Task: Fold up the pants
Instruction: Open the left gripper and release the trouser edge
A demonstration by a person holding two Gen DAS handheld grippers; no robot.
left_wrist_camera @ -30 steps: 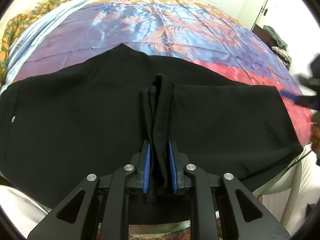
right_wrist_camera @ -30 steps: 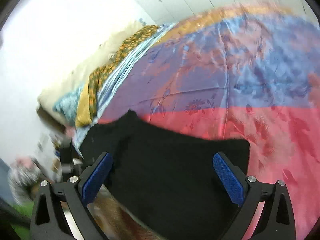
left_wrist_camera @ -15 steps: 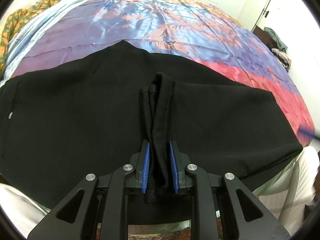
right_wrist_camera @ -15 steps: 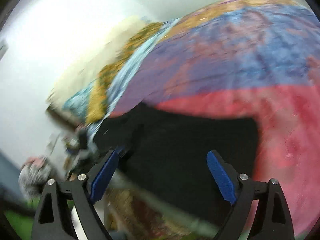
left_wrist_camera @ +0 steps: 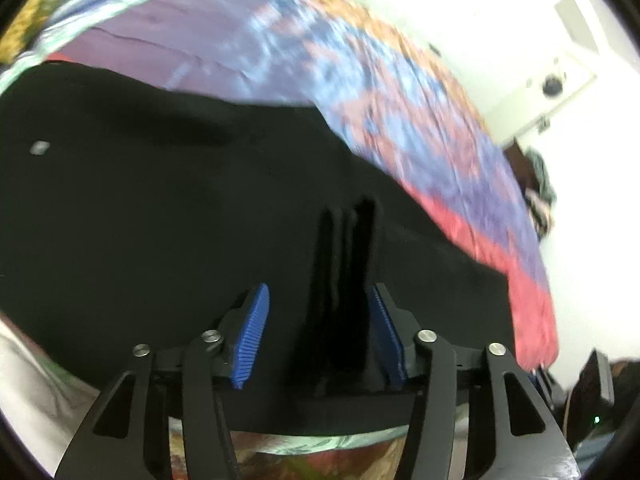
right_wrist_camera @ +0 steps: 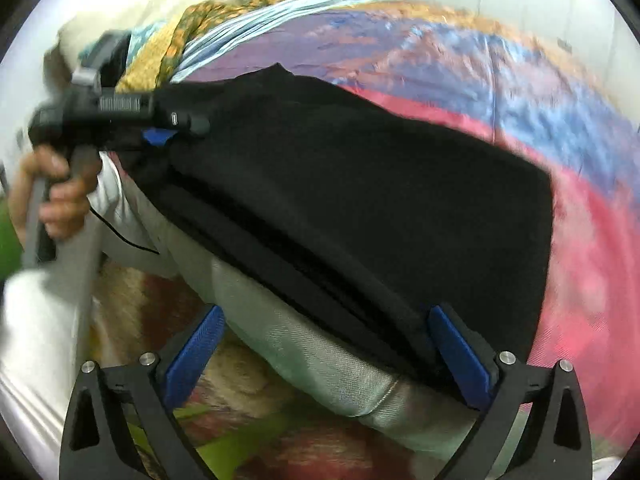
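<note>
Lying folded on satin bedspread (left_wrist_camera: 360,64), black pants (left_wrist_camera: 160,208) near bed's front edge. Left gripper (left_wrist_camera: 318,316): jaws just opened, pinched ridge of pants cloth standing between pads, leaning on one pad, other pad clear, no squeeze. Right gripper (right_wrist_camera: 328,356): jaws spread wide at pants' near edge, nothing clamped. Hand (right_wrist_camera: 60,196) on left gripper's handle.

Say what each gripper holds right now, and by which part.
Nothing is held. The left gripper has just been opening: a bunched ridge of the pants stands between its pads, no longer pinched. The right gripper is wide open at the pants' near edge.
</note>
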